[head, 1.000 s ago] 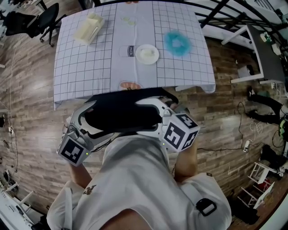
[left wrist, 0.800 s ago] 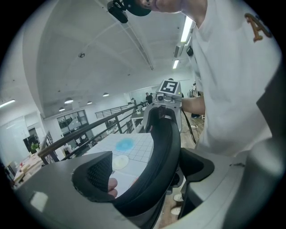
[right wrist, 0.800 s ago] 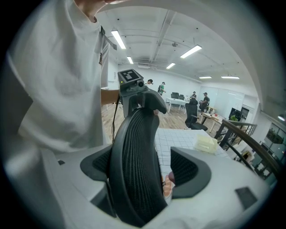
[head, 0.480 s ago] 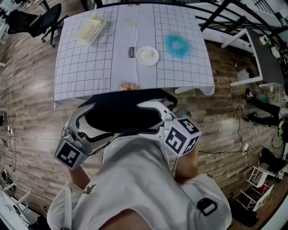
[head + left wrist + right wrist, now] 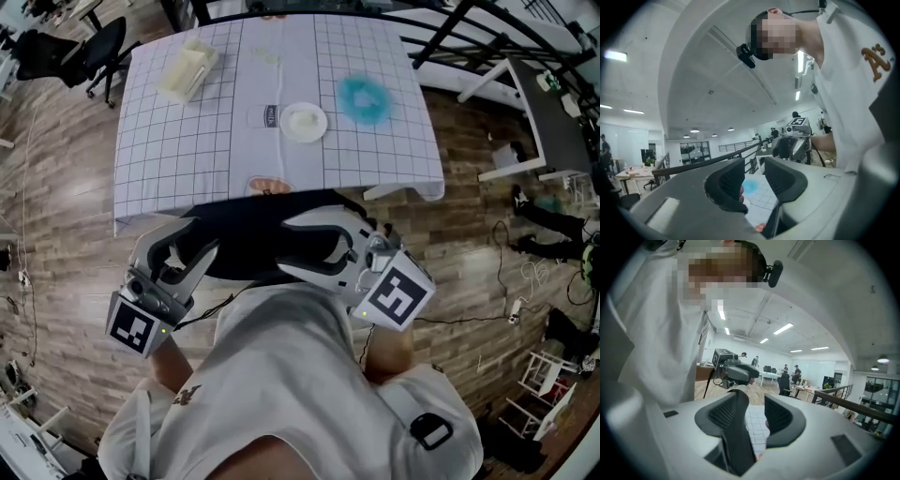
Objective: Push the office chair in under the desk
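At six o'clock from the surface (image 5: 187, 141), left hand-held gripper (image 5: 187, 246) and right hand-held gripper (image 5: 286, 248) are closing around the office chair (image 5: 248, 234) back, not yet clamped.

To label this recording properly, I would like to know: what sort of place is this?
Probably an open-plan office or lab: a black swivel chair on the wood floor, people at long desks in the background, and strip lights on the ceiling.
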